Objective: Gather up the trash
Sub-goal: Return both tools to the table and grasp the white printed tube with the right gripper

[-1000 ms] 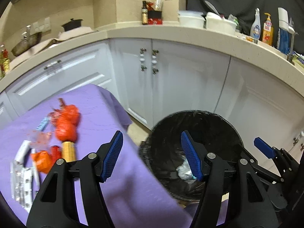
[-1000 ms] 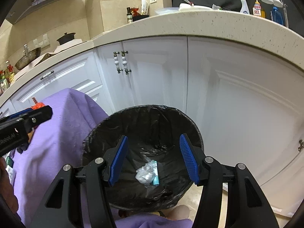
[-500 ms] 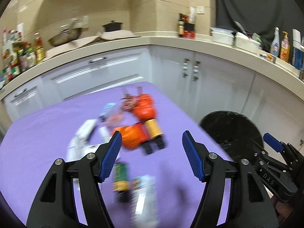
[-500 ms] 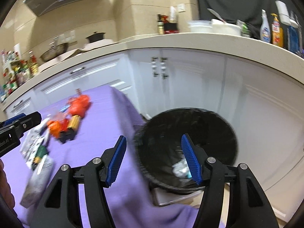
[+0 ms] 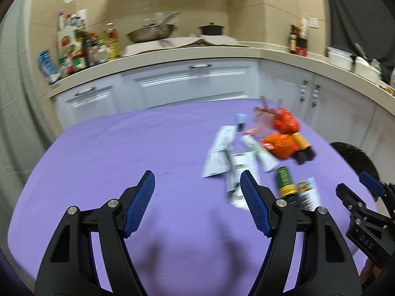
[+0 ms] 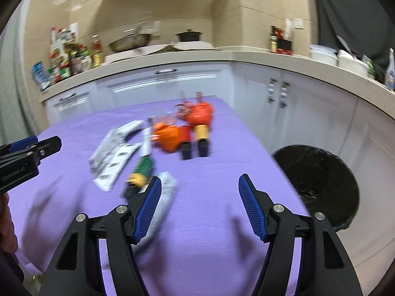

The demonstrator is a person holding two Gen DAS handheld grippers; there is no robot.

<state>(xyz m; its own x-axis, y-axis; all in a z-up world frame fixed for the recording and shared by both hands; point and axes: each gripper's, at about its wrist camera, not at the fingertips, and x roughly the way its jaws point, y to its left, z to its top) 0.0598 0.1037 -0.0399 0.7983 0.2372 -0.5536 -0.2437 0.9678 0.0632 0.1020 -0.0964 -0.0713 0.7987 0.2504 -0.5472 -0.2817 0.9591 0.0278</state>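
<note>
Left wrist view gives me the purple-covered table (image 5: 123,148) with the trash (image 5: 261,153) bunched toward its right side, near the corner closest to the bin (image 5: 355,157), whose black-lined rim peeks out just past the table edge. I judge that heap sits there so each piece is a short carry. My left claw (image 5: 197,202) hangs above bare cloth, jaws apart, nothing between them; the white wrappers (image 5: 222,153) lie just ahead and right of its right finger. In the right wrist view my right claw (image 6: 197,204) is opening, also empty, with a pale packet (image 6: 165,194) and a green-and-yellow bottle (image 6: 143,170) partly behind its left finger. Orange bags (image 6: 172,135) lie farther back. Both claws tilt down at the cloth, which suits a pick from above. Blur hides the finer labels.
</note>
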